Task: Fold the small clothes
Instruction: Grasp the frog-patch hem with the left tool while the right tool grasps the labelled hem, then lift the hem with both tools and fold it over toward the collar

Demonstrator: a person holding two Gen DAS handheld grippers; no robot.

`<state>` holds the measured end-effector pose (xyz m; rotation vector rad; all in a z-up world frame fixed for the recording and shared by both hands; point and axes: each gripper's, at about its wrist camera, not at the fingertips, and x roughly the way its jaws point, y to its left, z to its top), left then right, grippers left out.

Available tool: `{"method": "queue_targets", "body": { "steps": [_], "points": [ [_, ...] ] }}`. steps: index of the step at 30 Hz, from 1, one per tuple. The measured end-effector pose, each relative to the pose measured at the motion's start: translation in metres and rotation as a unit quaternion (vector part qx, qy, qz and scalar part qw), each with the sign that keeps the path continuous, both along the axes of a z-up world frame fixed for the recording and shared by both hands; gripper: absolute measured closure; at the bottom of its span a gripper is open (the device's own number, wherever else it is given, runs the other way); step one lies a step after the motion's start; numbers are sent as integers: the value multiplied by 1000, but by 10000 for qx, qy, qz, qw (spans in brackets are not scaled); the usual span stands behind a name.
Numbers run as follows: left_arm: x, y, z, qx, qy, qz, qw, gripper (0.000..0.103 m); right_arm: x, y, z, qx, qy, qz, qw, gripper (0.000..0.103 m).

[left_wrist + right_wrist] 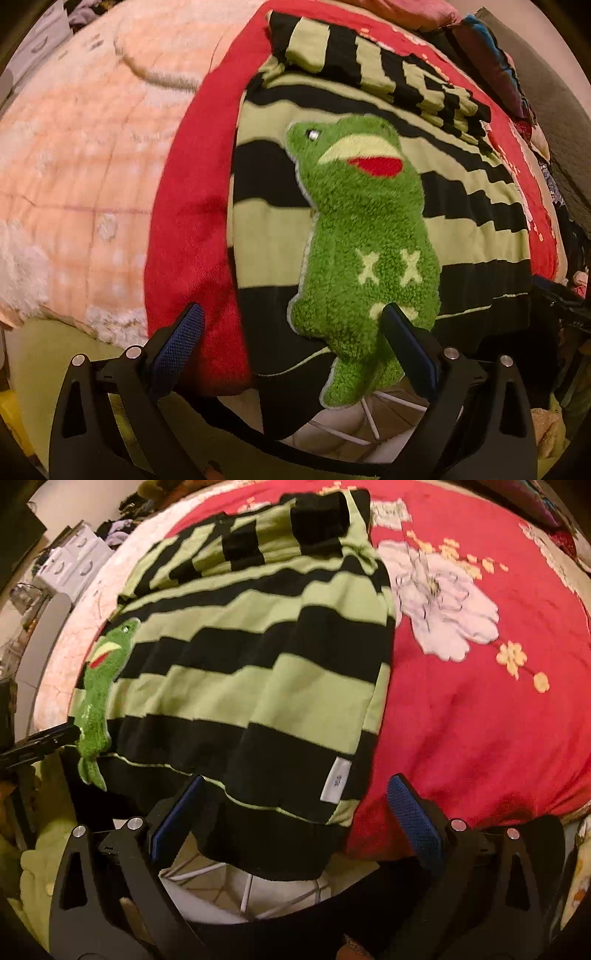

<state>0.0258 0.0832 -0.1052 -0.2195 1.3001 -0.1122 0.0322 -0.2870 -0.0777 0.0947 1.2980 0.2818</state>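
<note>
A small black-and-green striped top (461, 192) (258, 657) lies spread on a red flowered blanket (480, 701), its hem hanging over the near edge. A fluffy green frog patch (362, 240) (98, 686) is sewn on its front. My left gripper (291, 325) is open, its jaws wide apart over the hem, the right fingertip (395, 325) against the frog patch. My right gripper (295, 790) is open too, straddling the hem corner beside a white care label (336, 781). The left gripper's finger (44, 740) shows at the right wrist view's left edge.
A pale peach quilt (74, 166) covers the bed left of the red blanket (192, 221). Bright cushions and clothes (491, 55) pile at the far right. A white wire rack (243, 882) and tiled floor sit below the bed edge. White drawers (70, 568) stand far left.
</note>
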Motion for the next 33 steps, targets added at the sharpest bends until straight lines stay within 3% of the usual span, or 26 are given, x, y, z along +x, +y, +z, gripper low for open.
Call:
{"method": "queue_targets", "body": {
  "steps": [2,4,5,6,8,10,15,17,20,22,26,27,28,33],
  "points": [
    [0,3,-7,-159,111,19,9998,17,0,3,-4,-48,79,39,9999,11],
    [0,5,-11,-236,160,44,9996,18,1,5,-8,-93,174,70,9998,11],
    [0,5,-11,-230,160,28,9996,19,0,6,-10,-102,206,75,9997,19],
    [0,3,-11,-221,156,3,9996,28,-1,7,-12,-69,249,92,9996,28],
    [-1,-1,-10,-149,129,-46,9998,37,-3,8,-10,69,197,154,9997,64],
    [-2,-5,-5,-35,62,-73,9999,55,-7,11,-2,233,27,243,9994,74],
    [-5,2,3,-98,-14,81,9999,66,-12,10,7,335,-204,291,9988,76],
    [-5,5,2,-158,7,131,9998,66,-9,6,3,415,-109,202,9989,71],
    [-5,4,0,-140,43,127,9998,58,-5,1,-2,460,17,64,9989,61],
    [-5,3,-2,-140,72,83,9998,51,-3,-3,-5,566,78,-25,9984,59],
    [-5,3,-4,-163,94,61,9998,52,1,-4,-16,661,299,-196,9972,55],
    [-5,2,-3,-170,83,53,9998,57,2,-4,-18,681,341,-223,9968,55],
    [-6,2,-3,-153,73,44,9998,62,3,-5,-19,726,387,-251,9963,55],
    [-8,2,5,-99,-11,34,9999,80,0,-11,-15,991,341,-269,9941,78]
  ]
}}
